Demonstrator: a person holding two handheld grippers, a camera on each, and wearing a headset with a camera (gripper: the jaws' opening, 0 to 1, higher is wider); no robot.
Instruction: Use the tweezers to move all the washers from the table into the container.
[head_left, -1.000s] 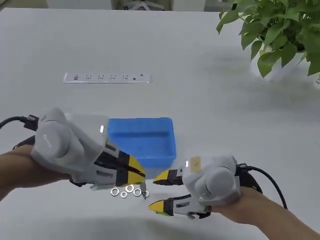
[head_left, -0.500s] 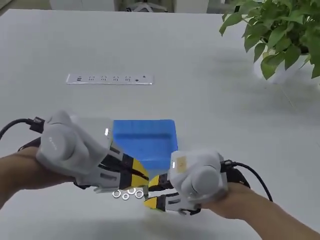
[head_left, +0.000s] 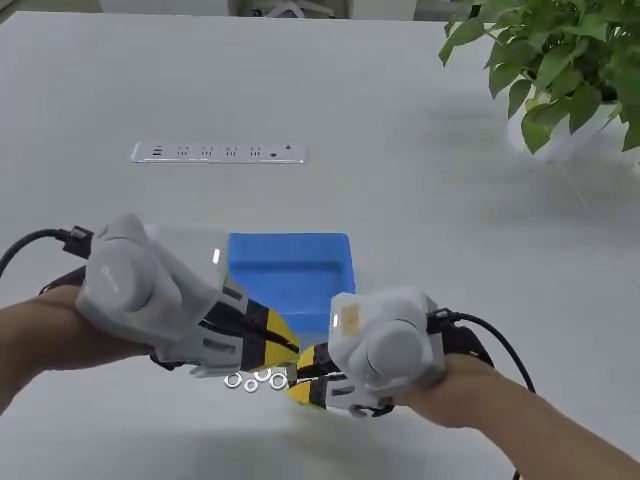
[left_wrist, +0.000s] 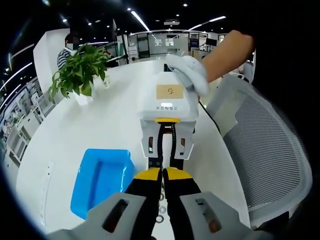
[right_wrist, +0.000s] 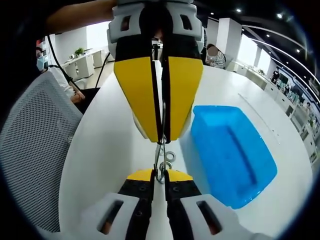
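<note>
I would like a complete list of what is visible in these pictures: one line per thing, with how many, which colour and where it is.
washers: at least four, silver, clustered on the table between the two tongs
container: one, blue, on the table just behind the washers
tweezers: one, silver, held in the left tongs, tips towards the washers
power strip: one, white, on the table's far side
plant: one, green, far right of the table
chair: one, grey mesh, beside the table
table: one, white
left tongs: one, yellow-tipped, shut on the tweezers
right tongs: one, yellow-tipped, jaws either side of the tweezers; whether they squeeze, I cannot tell
left hand, right hand: one each, holding the tongs
</note>
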